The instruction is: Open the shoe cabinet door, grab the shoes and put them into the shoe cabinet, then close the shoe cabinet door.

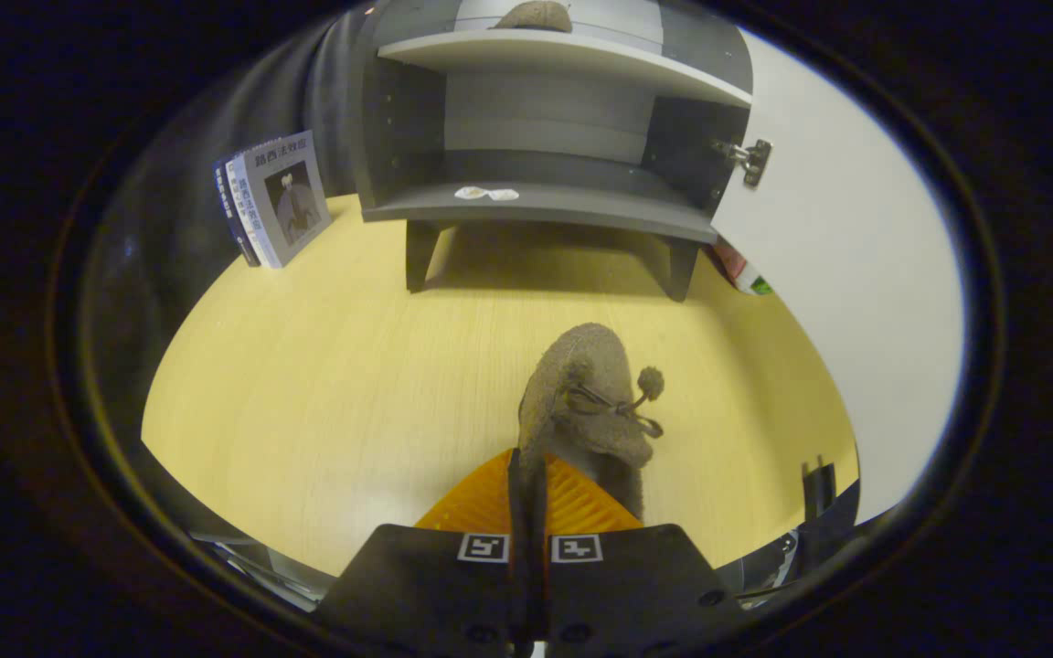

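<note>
Two shoes: one fuzzy brown shoe is in the claw, held above the table; the other shoe sits on the top shelf of the shoe cabinet.
Shoe feel: it looks soft, light and floppy, with a string bow and little pom-poms. It will bend and may hang down, but it should not break.
Best place to hold: the thick edge at the back of the shoe, not the string.
Claw: the fingers are squeezed almost together, pinching the back edge of the shoe.
Cabinet door: it is swung wide open on the right side.
Lower shelf: it has room, with just a small white thing on it.
Nearby: some books stand left of the cabinet.
</note>
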The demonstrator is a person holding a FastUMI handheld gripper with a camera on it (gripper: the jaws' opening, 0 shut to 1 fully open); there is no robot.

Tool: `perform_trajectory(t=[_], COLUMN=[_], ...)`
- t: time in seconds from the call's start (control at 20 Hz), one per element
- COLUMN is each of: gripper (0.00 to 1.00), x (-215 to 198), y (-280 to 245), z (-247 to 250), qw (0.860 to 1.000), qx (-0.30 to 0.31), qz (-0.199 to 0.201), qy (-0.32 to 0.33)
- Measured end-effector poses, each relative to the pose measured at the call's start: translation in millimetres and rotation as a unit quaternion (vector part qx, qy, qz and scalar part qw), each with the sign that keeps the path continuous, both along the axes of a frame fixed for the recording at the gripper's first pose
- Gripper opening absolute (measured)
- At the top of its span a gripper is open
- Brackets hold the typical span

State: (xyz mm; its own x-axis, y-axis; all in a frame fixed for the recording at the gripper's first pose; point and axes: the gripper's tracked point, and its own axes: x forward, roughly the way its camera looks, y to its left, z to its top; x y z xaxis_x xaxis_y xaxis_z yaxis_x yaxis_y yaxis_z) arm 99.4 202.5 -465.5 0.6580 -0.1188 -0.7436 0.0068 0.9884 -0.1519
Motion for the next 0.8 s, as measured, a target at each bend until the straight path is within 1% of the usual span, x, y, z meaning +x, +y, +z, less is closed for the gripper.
perform_trajectory(t=[0.2,0.3,0.4,0.6,0.7,0.8], gripper=[0.03,0.02,0.03,0.03,0.03,0.02], x=[10.9,17.3,24.6,48.7,68.5,93.9], y=[-3.5,-4.5,-4.6,-11.7,-18.6,-23.3], z=[54.1,91.2,138.6,233.1,270.4,301.4], qw=[0.999,0.998,0.996,0.986,0.979,0.973], qx=[-0.002,-0.005,-0.009,-0.017,-0.014,-0.012], qz=[-0.008,-0.012,-0.015,-0.035,-0.049,-0.049], qy=[-0.039,-0.063,-0.092,-0.161,-0.196,-0.224])
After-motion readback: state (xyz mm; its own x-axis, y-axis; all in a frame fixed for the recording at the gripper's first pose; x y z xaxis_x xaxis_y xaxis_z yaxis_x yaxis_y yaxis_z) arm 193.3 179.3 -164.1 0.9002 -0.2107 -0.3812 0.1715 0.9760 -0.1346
